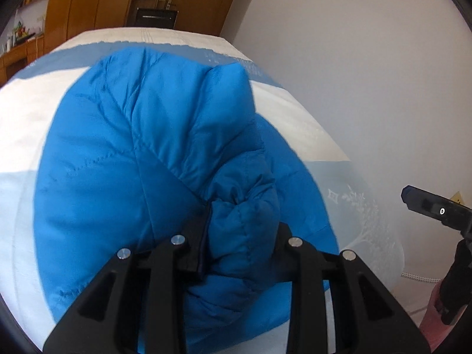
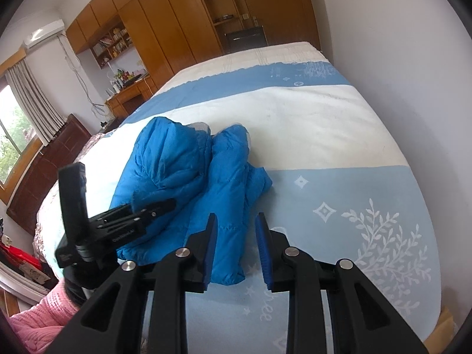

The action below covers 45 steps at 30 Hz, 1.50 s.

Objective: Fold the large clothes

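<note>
A bright blue puffer jacket point(image 2: 188, 177) lies bunched on the bed point(image 2: 309, 124), with one sleeve lying toward the front edge. In the left wrist view the jacket point(image 1: 141, 153) fills the frame. My left gripper point(image 1: 240, 236) is shut on a thick fold of the jacket and holds it just above the bed; it also shows in the right wrist view point(image 2: 159, 206) at the jacket's left side. My right gripper point(image 2: 236, 253) is open and empty, its blue pads either side of the sleeve end near the front of the bed. Its body shows in the left wrist view point(image 1: 436, 209) at right.
The bed has a white and pale blue patterned cover point(image 2: 368, 206). A white wall point(image 1: 368, 73) runs along its right side. Wooden wardrobes point(image 2: 177, 20), a desk point(image 2: 126, 94) and a dark headboard point(image 2: 50, 162) stand beyond and to the left.
</note>
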Available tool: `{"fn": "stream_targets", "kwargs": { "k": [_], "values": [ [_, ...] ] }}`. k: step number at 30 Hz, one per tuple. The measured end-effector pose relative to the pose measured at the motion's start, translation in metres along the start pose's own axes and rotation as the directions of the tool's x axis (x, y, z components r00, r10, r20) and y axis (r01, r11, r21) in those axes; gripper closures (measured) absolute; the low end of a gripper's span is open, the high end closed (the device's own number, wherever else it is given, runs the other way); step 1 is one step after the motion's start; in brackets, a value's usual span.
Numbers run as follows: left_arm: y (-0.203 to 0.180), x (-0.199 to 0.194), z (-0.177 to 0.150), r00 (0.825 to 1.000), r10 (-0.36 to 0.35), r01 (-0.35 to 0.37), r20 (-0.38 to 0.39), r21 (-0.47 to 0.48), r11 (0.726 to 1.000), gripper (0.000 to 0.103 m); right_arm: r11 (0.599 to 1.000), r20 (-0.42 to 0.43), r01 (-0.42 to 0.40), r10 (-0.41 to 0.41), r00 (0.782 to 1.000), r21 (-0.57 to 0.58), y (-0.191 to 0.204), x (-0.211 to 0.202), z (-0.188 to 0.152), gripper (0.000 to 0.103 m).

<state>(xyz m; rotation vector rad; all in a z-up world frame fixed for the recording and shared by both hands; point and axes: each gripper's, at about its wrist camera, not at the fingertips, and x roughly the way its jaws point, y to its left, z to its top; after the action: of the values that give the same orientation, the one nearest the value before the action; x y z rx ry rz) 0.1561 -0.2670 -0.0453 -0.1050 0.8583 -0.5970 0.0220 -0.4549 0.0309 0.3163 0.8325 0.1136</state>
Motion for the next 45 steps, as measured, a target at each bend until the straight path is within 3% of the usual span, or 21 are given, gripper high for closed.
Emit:
{"fn": "stream_targets", "kwargs": {
  "k": [7, 10, 12, 13, 15, 16, 18, 20, 22, 23, 26, 29, 32, 34, 35, 39, 45],
  "values": [
    [0.022, -0.004, -0.011, 0.999, -0.039, 0.038, -0.020, -0.044, 0.998, 0.073, 0.998, -0.056, -0.058, 0.059, 0.997, 0.021, 0.004, 0.025, 0.005, 0.076],
    [0.017, -0.019, -0.006, 0.997, -0.077, 0.076, -0.027, -0.061, 0.995, 0.067, 0.995, -0.072, -0.101, 0.102, 0.992, 0.021, 0.011, 0.033, 0.016, 0.063],
    [0.020, -0.034, -0.002, 0.987, -0.156, 0.153, -0.033, -0.092, 0.984, 0.056, 0.990, -0.077, -0.138, 0.139, 0.987, 0.020, 0.017, 0.038, 0.027, 0.056],
    [0.023, -0.045, 0.001, 0.971, -0.235, 0.230, -0.033, -0.119, 0.966, 0.047, 0.988, -0.080, -0.154, 0.155, 0.985, 0.020, 0.019, 0.041, 0.031, 0.055],
    [0.024, -0.060, 0.004, 0.953, -0.303, 0.296, -0.030, -0.141, 0.945, 0.046, 0.978, -0.096, -0.205, 0.208, 0.973, 0.045, 0.022, 0.050, 0.044, 0.045],
    [0.027, -0.069, 0.007, 0.951, -0.309, 0.304, -0.014, -0.142, 0.942, 0.046, 0.972, -0.108, -0.229, 0.234, 0.966, 0.059, 0.023, 0.054, 0.048, 0.041],
    [0.037, -0.089, 0.013, 0.972, -0.231, 0.235, 0.043, -0.125, 0.964, 0.046, 0.953, -0.147, -0.287, 0.298, 0.943, 0.095, 0.025, 0.067, 0.057, 0.031],
    [0.054, -0.101, 0.020, 0.994, -0.065, 0.075, 0.089, -0.117, 0.990, 0.046, 0.946, -0.189, -0.294, 0.316, 0.930, 0.137, 0.025, 0.084, 0.065, 0.030],
    [0.074, -0.102, 0.025, 0.990, 0.094, -0.080, 0.103, -0.136, 0.987, 0.046, 0.944, -0.235, -0.293, 0.323, 0.917, 0.153, 0.027, 0.104, 0.070, 0.029],
    [0.089, -0.099, 0.028, 0.977, 0.186, -0.170, 0.104, -0.147, 0.975, 0.046, 0.941, -0.253, -0.296, 0.331, 0.909, 0.165, 0.027, 0.111, 0.071, 0.029],
    [0.121, -0.085, 0.030, 0.971, 0.234, -0.220, 0.054, -0.182, 0.958, 0.047, 0.937, -0.302, -0.294, 0.340, 0.890, 0.189, 0.030, 0.134, 0.072, 0.029],
    [0.142, -0.065, 0.026, 0.976, 0.216, -0.214, -0.013, -0.204, 0.955, 0.048, 0.937, -0.345, -0.279, 0.338, 0.876, 0.209, 0.033, 0.157, 0.072, 0.029],
    [0.152, -0.052, 0.021, 0.984, 0.179, -0.181, -0.029, -0.209, 0.961, 0.047, 0.935, -0.375, -0.277, 0.343, 0.861, 0.220, 0.037, 0.176, 0.074, 0.029],
    [0.149, -0.043, 0.021, 0.987, 0.156, -0.158, -0.027, -0.212, 0.964, 0.047, 0.938, -0.392, -0.279, 0.340, 0.855, 0.204, 0.044, 0.187, 0.075, 0.032],
    [0.151, -0.040, 0.021, 0.988, 0.151, -0.154, -0.028, -0.211, 0.965, 0.047, 0.941, -0.400, -0.275, 0.333, 0.854, 0.196, 0.047, 0.193, 0.075, 0.045],
    [0.150, -0.041, 0.017, 0.988, 0.151, -0.155, -0.032, -0.223, 0.963, 0.047, 0.942, -0.378, -0.288, 0.333, 0.864, 0.173, 0.058, 0.196, 0.080, 0.077],
    [0.138, -0.057, 0.026, 0.988, 0.152, -0.148, -0.001, -0.231, 0.962, 0.049, 0.946, -0.302, -0.315, 0.323, 0.897, 0.076, 0.073, 0.156, 0.086, 0.088]
  ]
}}
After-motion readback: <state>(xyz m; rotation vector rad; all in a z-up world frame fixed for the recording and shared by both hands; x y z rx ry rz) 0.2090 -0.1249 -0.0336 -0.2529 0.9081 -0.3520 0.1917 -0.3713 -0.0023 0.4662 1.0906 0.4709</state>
